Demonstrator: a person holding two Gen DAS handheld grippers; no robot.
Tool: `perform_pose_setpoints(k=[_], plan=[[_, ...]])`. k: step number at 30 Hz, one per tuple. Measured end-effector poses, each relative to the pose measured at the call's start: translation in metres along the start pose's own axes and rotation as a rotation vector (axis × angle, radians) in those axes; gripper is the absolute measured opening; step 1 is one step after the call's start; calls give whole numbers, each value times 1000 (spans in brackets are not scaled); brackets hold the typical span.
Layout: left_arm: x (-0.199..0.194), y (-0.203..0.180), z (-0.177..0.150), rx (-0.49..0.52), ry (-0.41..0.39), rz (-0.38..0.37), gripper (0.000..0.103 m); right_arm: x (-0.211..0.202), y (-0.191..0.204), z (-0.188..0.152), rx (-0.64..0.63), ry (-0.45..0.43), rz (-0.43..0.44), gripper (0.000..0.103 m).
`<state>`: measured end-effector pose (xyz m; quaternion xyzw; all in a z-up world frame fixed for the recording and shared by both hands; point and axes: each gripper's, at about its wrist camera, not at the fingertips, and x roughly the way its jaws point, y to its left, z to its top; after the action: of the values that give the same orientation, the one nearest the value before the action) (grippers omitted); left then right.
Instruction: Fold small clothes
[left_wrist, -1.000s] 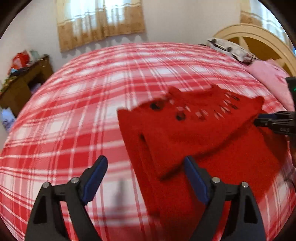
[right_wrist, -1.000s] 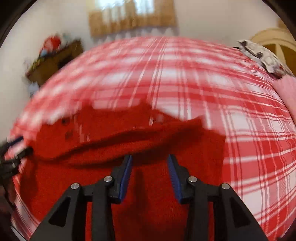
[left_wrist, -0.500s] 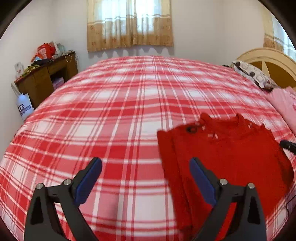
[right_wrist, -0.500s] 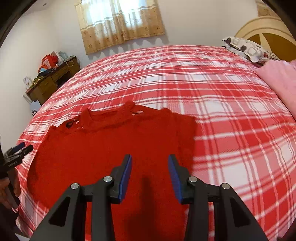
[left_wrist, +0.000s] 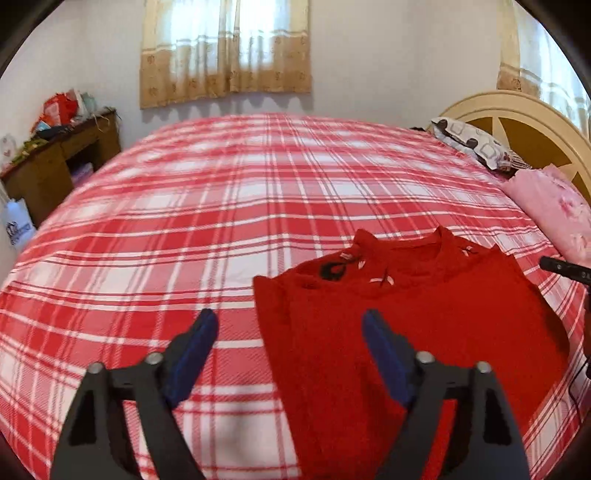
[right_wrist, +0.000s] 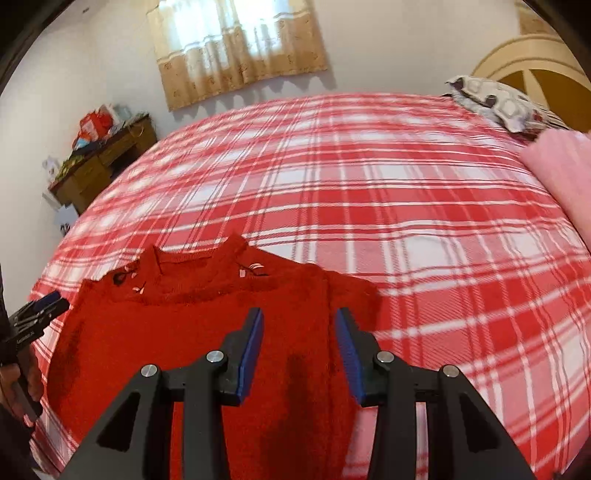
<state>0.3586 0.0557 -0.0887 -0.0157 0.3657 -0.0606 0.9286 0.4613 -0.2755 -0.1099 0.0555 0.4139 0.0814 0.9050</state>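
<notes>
A red knitted sweater (left_wrist: 424, 325) lies flat on the red-and-white plaid bedspread (left_wrist: 221, 221), collar toward the far side, small white and black decorations near the neck. My left gripper (left_wrist: 289, 317) hovers over the sweater's left edge; its jaws are closing, with nothing pinched between the blue pads. The right gripper's tip (left_wrist: 565, 271) pokes in at the right edge. In the right wrist view, the right gripper (right_wrist: 299, 314) hangs above the sweater (right_wrist: 184, 332) near its right side, jaws apart and empty. The left gripper (right_wrist: 40, 306) shows at the left edge.
A wooden desk (left_wrist: 55, 162) piled with clutter stands at the far left beside the bed. A patterned pillow (left_wrist: 472, 144) and pink bedding (left_wrist: 554, 210) lie by the cream headboard (left_wrist: 524, 118) at the right. A hand (right_wrist: 22, 373) grips the left tool's handle.
The sweater was rumpled and blurred a second ago and now rests flat. Both grippers have drawn back from it. The left jaws have narrowed somewhat since half a second ago.
</notes>
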Motion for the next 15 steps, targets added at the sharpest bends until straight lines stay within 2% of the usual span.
perform_pose_setpoints(k=[6,12,15], plan=[[20,0,3,-5,41,-40,54,23,6,4,-43,32,-40,42],[16,-7,8,16,-9,-19,53,28,0,1,-41,41,-34,42],[15,-11,9,38,-27,-35,53,29,0,-1,-48,39,-38,42]])
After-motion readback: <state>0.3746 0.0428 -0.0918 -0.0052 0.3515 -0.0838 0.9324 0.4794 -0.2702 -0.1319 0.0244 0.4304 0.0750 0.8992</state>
